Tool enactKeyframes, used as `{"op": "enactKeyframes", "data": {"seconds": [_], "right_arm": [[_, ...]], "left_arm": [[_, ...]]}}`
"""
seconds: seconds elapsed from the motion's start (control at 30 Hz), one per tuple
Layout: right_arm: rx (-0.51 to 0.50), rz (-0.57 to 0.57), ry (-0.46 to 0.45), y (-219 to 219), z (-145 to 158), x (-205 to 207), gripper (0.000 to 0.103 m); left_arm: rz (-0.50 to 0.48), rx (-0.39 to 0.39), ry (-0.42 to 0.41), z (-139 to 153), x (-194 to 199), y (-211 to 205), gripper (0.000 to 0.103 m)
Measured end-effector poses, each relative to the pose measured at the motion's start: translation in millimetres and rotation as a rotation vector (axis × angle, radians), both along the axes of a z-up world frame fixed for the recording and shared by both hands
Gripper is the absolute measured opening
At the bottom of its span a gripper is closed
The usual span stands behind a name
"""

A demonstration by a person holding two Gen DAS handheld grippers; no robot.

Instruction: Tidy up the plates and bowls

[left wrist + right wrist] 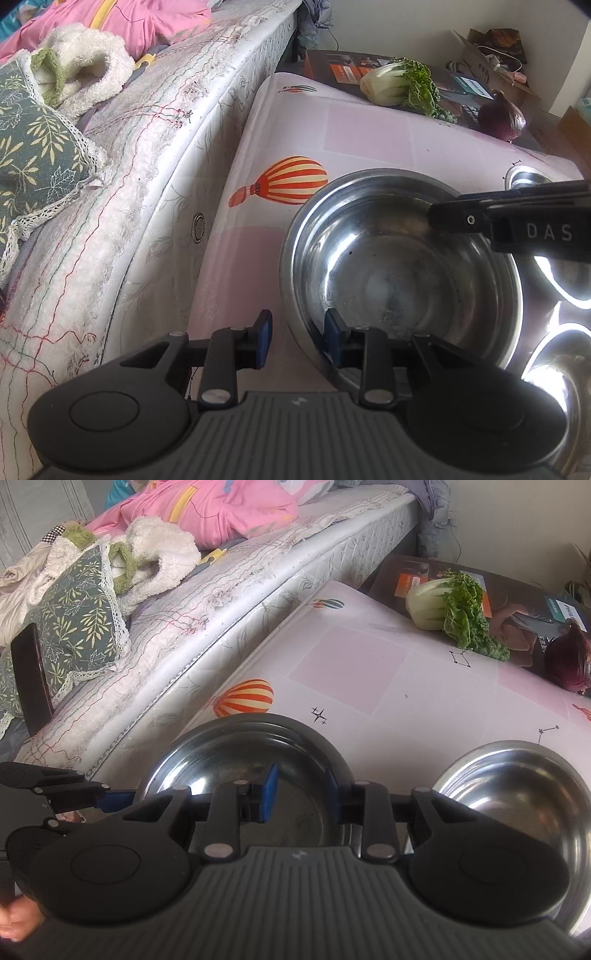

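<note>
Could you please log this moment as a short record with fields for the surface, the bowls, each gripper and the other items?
surface: table with pink balloon-print cloth, beside a mattress
main bowl: large steel bowl, upright, looks empty
left gripper: open, fingers straddling the bowl's near-left rim, not clamped
right gripper: open, fingers straddling the bowl's right rim
second bowl: steel bowl to the right on the cloth
other items: bok choy and red onion at the far end
</note>
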State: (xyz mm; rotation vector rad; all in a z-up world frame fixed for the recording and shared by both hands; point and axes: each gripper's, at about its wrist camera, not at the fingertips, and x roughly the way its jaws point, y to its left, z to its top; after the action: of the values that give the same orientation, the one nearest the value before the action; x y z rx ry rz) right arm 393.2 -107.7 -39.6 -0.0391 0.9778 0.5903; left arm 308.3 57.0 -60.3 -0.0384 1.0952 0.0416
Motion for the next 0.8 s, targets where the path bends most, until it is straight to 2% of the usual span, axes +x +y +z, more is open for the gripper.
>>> {"op": "enactKeyframes", "data": {"seconds": [0.33,0.5,0.57,0.63,0.8], "right_arm": [[0.067,-0.045,0.042,-16,6,-21,0.027],[0.075,-0.067,0.065,-23,2,-28,0.018],[0.089,-0.073,0.077,-25,1,-29,0.011],[0.104,-0.078,0.093,-26,-1,-30,0.008],[0.124,-0.070,0.091,-26,3,-37,0.006]], "left_arm": [[0.000,-0.066,-0.006,-1,-10,13,0.033],[0.002,-0.070,-0.003,-1,-9,13,0.032],[0.001,-0.084,-0.004,-1,-9,12,0.025],[0.000,-0.103,0.000,0,-10,12,0.021],[-0.010,-0.112,-0.012,4,-15,10,0.021]]}}
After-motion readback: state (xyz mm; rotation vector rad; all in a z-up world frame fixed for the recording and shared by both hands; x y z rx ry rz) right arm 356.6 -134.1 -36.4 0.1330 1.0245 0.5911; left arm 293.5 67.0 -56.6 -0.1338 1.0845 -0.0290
